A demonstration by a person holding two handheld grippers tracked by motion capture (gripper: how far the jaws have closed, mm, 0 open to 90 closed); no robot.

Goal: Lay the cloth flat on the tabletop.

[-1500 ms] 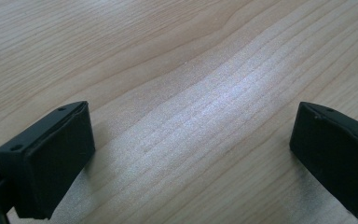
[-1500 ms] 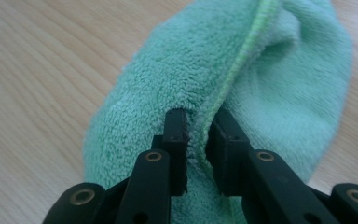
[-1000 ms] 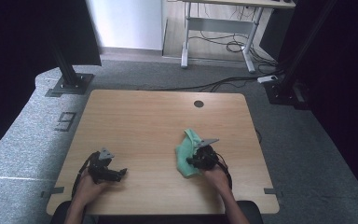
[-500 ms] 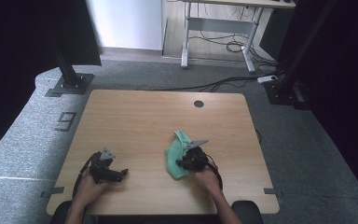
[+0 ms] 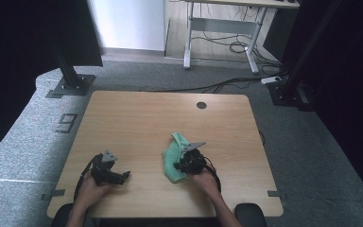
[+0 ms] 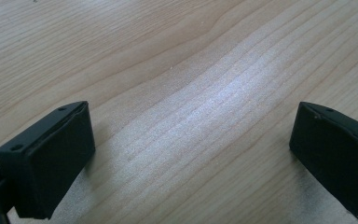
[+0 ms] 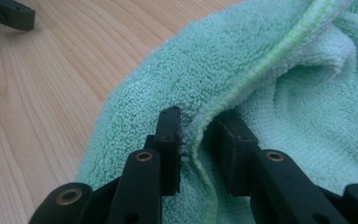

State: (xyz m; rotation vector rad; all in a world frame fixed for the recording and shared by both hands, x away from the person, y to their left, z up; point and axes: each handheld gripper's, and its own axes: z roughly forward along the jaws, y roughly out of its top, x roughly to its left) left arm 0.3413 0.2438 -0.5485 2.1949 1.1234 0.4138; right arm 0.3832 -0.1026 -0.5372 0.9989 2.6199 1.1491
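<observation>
A mint-green terry towel (image 5: 171, 160) lies bunched on the wooden table (image 5: 142, 118), right of the middle and near the front edge. My right gripper (image 5: 179, 166) is shut on a fold of it. In the right gripper view the towel's (image 7: 270, 88) stitched hem is pinched between the two black jaws of the right gripper (image 7: 198, 125). My left gripper (image 5: 124, 176) rests low over the table at the front left, well apart from the towel. The left gripper (image 6: 193, 128) stands open over bare wood, with nothing between its jaws.
The table has a round cable hole (image 5: 201, 105) near its far edge. Around it is grey carpet with black stand feet (image 5: 71, 85) at the back left and cables (image 5: 231, 47) behind. One jaw of the left gripper (image 7: 9, 14) shows far off in the right gripper view.
My right gripper has slid left and a little toward the front edge, dragging the towel with it. The left gripper has kept still.
</observation>
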